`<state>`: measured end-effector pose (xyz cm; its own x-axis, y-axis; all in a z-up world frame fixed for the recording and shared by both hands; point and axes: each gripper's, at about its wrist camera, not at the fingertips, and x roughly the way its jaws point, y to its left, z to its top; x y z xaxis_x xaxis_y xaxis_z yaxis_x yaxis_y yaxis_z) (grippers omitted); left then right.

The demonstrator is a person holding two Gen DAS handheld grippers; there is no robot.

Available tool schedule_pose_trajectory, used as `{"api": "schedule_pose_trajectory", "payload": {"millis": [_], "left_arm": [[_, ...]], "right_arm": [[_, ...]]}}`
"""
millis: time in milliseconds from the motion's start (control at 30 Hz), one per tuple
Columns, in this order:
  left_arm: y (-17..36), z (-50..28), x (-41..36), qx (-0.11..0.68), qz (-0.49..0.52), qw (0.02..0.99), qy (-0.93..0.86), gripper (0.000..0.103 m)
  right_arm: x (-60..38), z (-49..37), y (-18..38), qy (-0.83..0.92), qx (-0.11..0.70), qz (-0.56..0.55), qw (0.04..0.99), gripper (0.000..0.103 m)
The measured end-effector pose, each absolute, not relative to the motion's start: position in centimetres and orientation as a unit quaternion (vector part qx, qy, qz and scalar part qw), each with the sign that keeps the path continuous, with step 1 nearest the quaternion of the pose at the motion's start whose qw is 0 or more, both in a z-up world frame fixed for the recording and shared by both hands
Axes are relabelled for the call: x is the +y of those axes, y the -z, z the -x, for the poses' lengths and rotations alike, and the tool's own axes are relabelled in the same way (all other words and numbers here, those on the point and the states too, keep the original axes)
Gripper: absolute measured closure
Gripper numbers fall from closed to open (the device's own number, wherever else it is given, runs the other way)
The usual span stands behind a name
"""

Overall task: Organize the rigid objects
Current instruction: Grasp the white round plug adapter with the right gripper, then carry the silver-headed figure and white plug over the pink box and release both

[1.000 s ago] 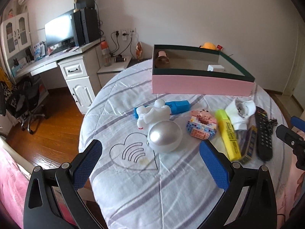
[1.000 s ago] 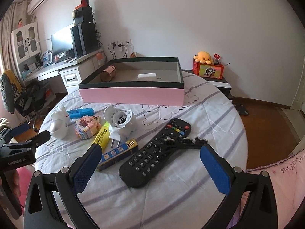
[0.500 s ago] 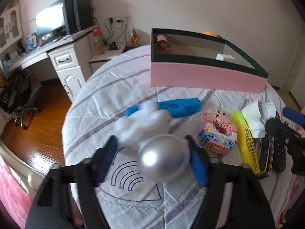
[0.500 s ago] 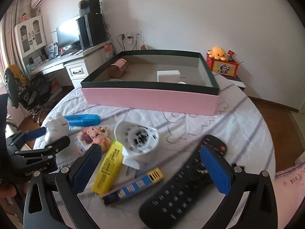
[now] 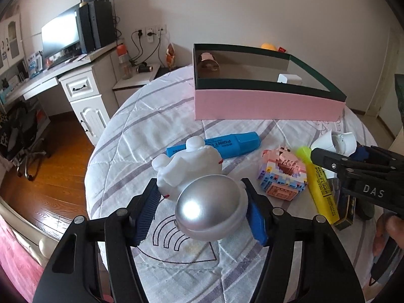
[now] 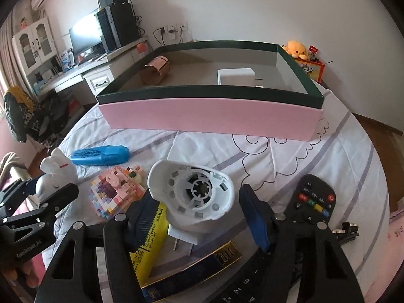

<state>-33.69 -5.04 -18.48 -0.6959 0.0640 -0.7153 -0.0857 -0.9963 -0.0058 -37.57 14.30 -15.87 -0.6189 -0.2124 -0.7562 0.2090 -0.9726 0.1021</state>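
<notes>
My left gripper [image 5: 202, 212] is closed around a silver dome-shaped object [image 5: 210, 207] with a white figurine [image 5: 186, 166] touching its far side. My right gripper [image 6: 197, 217] has its pads on either side of a white round plug adapter [image 6: 194, 194]; contact is close but a firm grip is unclear. A pink box with a dark green rim [image 5: 267, 101] stands at the back and holds a brown roll [image 6: 155, 69] and a white block [image 6: 236, 75]. A blue highlighter [image 5: 222, 145], a pink brick block [image 5: 282, 174] and a yellow highlighter [image 5: 320, 184] lie between.
A black remote [image 6: 313, 202] lies right of the right gripper, a dark blue and gold flat box [image 6: 192, 270] under it. The round table [image 5: 126, 136] has a quilted white cover and its edge drops off to the left. A desk with a monitor [image 5: 60, 38] stands behind.
Both grippers moved forward and down and narrowed. The left one came around the silver dome, the right one around the white adapter. The remote now lies off to the right.
</notes>
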Motion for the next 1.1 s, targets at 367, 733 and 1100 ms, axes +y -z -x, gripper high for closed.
{"api": "schedule_pose_trajectory", "payload": {"millis": [367,733,1100], "left_arm": [[16.3,32.8,-3.9,0.017,0.365,0.061,-0.929,0.039],[11.9,32.2,-1.7,0.023,0.321,0.09,-0.942,0.039],[6.2,36.1,1.3,0.041,0.276,0.116,-0.953,0.039]], "right_arm": [[15.4,36.9,14.9,0.902,-0.012,-0.411,0.132,0.049],[16.1,35.5,10.5,0.921,0.0,-0.364,0.142,0.049],[15.9,37.6,5.9,0.931,0.03,-0.325,0.165,0.049]]}}
